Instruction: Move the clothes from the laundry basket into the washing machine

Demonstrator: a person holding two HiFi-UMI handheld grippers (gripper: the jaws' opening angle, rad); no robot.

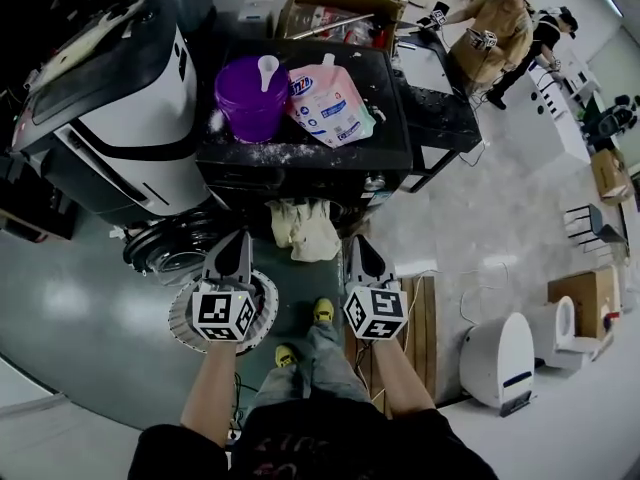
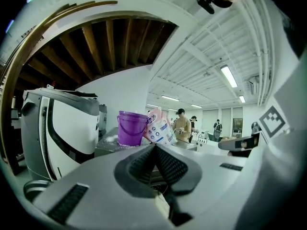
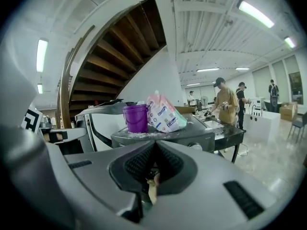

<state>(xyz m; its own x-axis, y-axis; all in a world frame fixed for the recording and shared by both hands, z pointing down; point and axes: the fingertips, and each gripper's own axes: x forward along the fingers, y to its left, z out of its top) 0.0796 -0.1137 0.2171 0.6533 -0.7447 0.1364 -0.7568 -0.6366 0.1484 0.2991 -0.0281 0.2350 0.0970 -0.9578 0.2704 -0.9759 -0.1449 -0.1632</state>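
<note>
A purple bucket (image 1: 250,103) holding a white scoop (image 1: 267,68) and a detergent pouch (image 1: 330,106) are seen side by side on the black top of the washer (image 1: 300,158), with white powder (image 1: 262,151) scattered round them. A white-and-black machine (image 1: 110,118) stands just beside the washer, at the left of the head view, and a cardboard box (image 1: 330,8) lies behind it. The washer's round door (image 1: 165,251) is swung open low at the left. Two persons (image 1: 500,28) are seen well apart at the far right, and a white appliance (image 1: 500,358) stands on the floor to the right.

The cloth (image 1: 303,230) is pale cream and crumpled. It is held up in front of the washer's face, just below the top edge, and hangs in loose folds between the two tools. The left tool (image 1: 240,236) is closed on one side of it and the right tool (image 1: 358,240) on the other; in each gripper view a pale strip is pinched where the jaws meet. The white round basket (image 1: 180,320) is seen on the floor below the left tool, partly covered by its marker cube.
</note>
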